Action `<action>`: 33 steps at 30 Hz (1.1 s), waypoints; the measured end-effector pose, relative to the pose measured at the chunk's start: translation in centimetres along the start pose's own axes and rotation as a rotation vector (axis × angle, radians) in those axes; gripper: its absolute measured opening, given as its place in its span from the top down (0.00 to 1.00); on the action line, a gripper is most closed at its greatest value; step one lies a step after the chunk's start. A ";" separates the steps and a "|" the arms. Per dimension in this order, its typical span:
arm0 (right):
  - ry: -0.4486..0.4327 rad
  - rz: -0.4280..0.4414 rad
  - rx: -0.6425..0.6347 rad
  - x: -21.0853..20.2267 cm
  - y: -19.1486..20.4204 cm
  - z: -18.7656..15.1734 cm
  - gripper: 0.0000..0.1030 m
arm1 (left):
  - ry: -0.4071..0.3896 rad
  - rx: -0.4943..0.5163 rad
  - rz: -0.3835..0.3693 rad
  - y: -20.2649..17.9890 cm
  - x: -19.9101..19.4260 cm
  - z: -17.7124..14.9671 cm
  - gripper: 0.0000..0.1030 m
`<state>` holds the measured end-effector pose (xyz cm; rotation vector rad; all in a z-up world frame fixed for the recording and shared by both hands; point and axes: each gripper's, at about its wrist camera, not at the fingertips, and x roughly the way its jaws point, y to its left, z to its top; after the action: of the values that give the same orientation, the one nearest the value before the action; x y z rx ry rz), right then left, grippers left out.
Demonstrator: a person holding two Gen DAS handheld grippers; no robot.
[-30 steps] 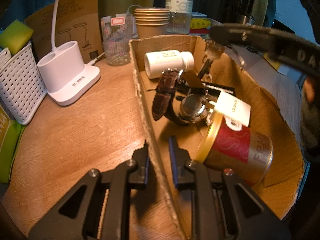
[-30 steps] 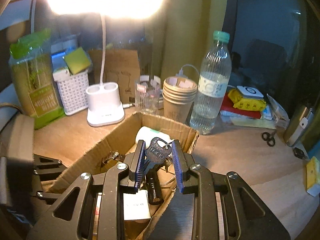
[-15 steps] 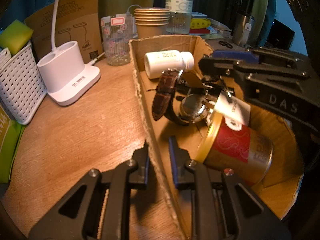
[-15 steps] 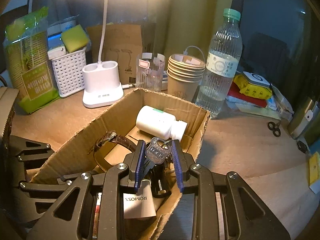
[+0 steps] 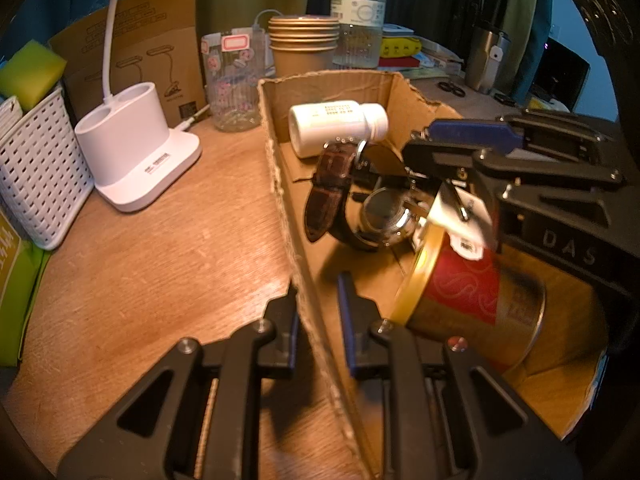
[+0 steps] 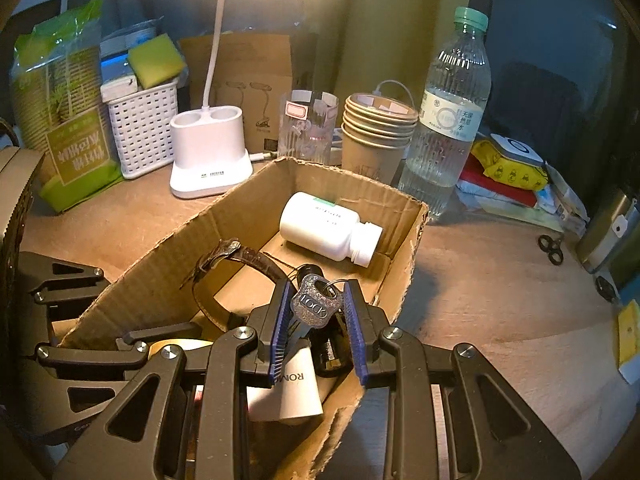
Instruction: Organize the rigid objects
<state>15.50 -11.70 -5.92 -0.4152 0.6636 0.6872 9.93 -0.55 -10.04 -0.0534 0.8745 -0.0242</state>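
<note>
The left tongs (image 5: pixel 317 312) pinch the near wall of the open brown cardboard box (image 5: pixel 276 160). Above the box, the right tongs (image 6: pixel 316 320) grip a silver key stamped LOCK (image 6: pixel 314 308), over a brown leather-strapped watch (image 5: pixel 332 196), white pill bottle (image 6: pixel 328 226) and red-and-gold tin (image 5: pixel 472 300); only the left view shows the tin's body.

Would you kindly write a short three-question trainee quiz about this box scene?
1. True or false: the left gripper is clamped on the wall of the cardboard box.
2. What does the right gripper hold? A) watch B) key C) white bottle
3. Fill in: the white bottle lies on its ____ inside the box.

Key: 1 true; 2 B, the key, while the watch lies in the box; 3 side.
</note>
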 end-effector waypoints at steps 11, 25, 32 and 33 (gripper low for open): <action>0.025 -0.009 -0.001 0.4 0.3 -0.1 0.70 | 0.000 0.000 0.000 0.0 0.0 0.0 0.83; 0.031 -0.002 0.030 -0.3 0.2 -0.6 0.68 | 0.000 0.000 0.001 0.0 0.0 0.0 0.83; 0.010 -0.002 0.077 -2.4 0.2 -1.1 0.58 | -0.001 0.001 0.002 0.1 0.0 0.1 0.83; 0.008 -0.005 0.082 -2.8 0.2 -1.2 0.57 | -0.001 0.001 0.002 0.2 -0.1 0.1 0.83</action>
<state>13.21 -13.44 -4.96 -0.3438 0.6963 0.6518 9.97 -0.37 -9.94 -0.0514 0.8736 -0.0225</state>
